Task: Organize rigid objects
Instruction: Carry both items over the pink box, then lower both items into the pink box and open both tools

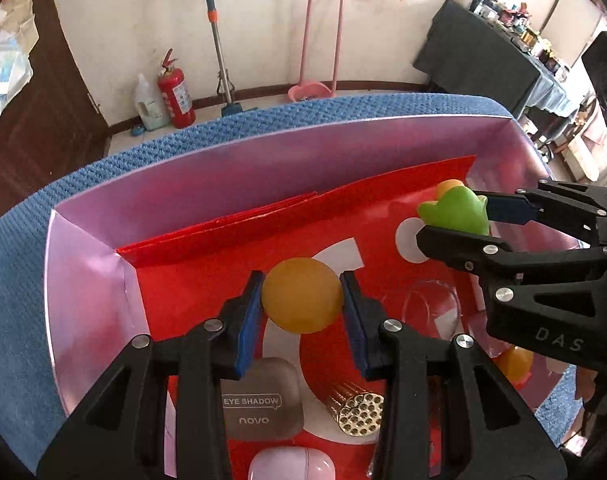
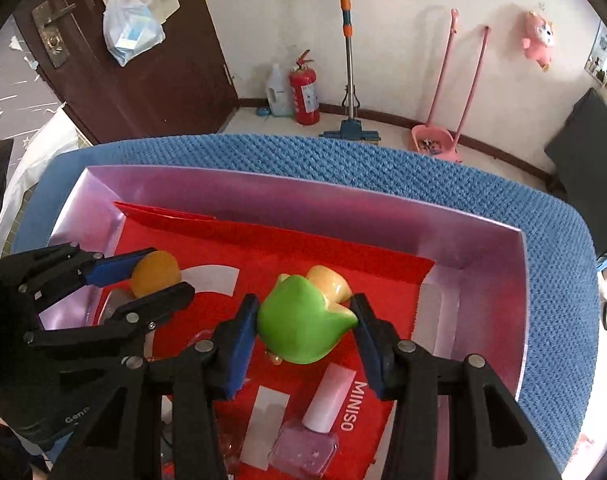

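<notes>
While toys hang gripped — nail polish (image 2: 309,442), eyeshadow (image 1: 261,404) below.

Two close wrist views, steeply downward over the shared pink box (image 1: 87,280) toward the far wall.

We look past the blue woven table cover (image 2: 383,168) to an off-white scuffed wall (image 2: 403,40) with a dark brown skirting along a pale tiled floor (image 2: 255,120). A dark brown wooden door (image 2: 143,80) carries a hanging white plastic bag (image 2: 132,32). Against the wall stand a red fire extinguisher (image 2: 304,94), a clear plastic jug (image 2: 277,94), an orange-and-teal-handled mop (image 2: 349,68) and a pink dustpan set (image 2: 439,136). A pink plush toy (image 2: 538,38) hangs in bright daylight.
</notes>
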The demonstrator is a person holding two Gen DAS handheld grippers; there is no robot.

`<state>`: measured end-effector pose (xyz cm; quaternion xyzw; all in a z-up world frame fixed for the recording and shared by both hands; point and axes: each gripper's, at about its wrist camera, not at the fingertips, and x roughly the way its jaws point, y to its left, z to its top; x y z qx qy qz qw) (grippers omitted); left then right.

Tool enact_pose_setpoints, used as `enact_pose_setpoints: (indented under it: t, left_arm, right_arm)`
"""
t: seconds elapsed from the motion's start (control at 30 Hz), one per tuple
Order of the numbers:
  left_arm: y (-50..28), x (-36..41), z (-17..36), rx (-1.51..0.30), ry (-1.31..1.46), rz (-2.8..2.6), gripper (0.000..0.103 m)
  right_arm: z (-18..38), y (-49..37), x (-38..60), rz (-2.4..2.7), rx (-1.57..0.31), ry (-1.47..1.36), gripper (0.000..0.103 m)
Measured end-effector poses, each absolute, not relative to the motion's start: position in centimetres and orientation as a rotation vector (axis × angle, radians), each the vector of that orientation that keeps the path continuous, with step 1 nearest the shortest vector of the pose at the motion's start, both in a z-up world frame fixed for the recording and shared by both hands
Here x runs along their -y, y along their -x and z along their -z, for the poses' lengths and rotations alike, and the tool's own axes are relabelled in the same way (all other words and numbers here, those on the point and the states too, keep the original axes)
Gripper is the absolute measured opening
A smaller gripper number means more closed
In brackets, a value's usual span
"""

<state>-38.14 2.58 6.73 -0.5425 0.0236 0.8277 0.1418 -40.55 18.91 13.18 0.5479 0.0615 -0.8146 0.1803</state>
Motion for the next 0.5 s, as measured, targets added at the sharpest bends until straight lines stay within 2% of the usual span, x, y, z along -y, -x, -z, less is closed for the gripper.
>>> enact_pose_setpoints:
  t: [0.5]
  left_arm:
    - [38.5, -2.1, -6.3, -0.030, 1.550, -2.393, 0.036]
  right_arm:
    - [-11.8, 41.1, -19.0, 2.294, -0.192, -1.575, 0.050]
